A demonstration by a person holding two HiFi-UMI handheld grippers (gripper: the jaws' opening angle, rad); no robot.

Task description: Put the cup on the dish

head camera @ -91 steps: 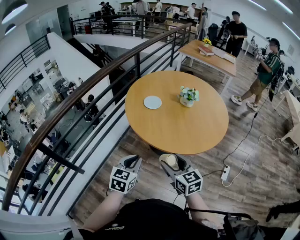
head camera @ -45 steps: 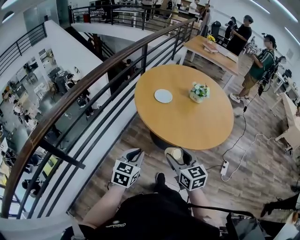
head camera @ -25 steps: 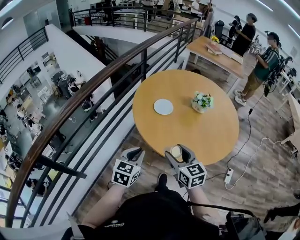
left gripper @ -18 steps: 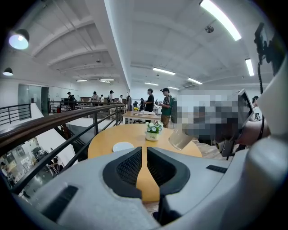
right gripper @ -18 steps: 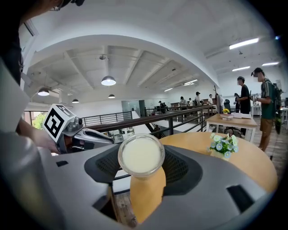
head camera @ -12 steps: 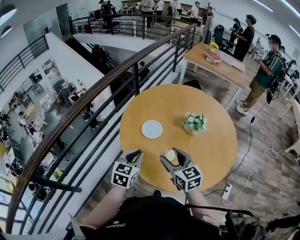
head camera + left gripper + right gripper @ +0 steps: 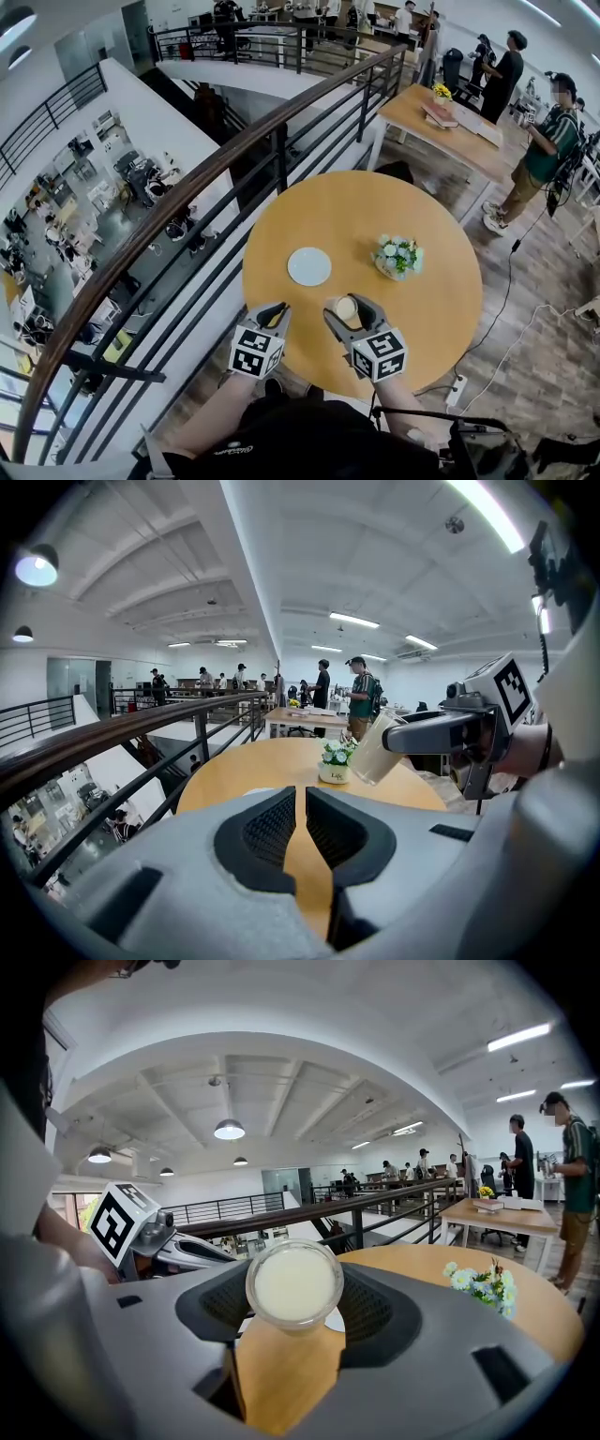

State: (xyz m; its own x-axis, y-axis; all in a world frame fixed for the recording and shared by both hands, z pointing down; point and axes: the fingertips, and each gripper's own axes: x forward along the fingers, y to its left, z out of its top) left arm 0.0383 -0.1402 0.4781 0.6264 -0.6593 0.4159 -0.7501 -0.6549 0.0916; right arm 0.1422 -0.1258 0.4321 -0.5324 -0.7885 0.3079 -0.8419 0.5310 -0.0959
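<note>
The right hand-held gripper [image 7: 292, 1324] is clamped on a clear plastic cup of pale, creamy liquid [image 7: 294, 1283], its dark pads pressing the cup's sides. The left gripper view shows the cup tilted. The left hand-held gripper [image 7: 302, 829] carries nothing; its jaws stand almost together with only a thin slit between them, and it hangs just beside the right one.

Both sit over the near edge of the round wooden surface [image 7: 427, 314], so the cup is in the air and not yet set down. The small white round dish [image 7: 308, 266] lies further in and a little to the left, apart from the cup. A white pot of pale flowers [image 7: 398, 258] stands to the dish's right.

This looks like the carrying step, with the grasp done. The next move calls for bringing the cup forward and leftward over the dish's middle, righting it, lowering it until its base rests there, then letting the jaws part, while steering clear of the flowers.
</note>
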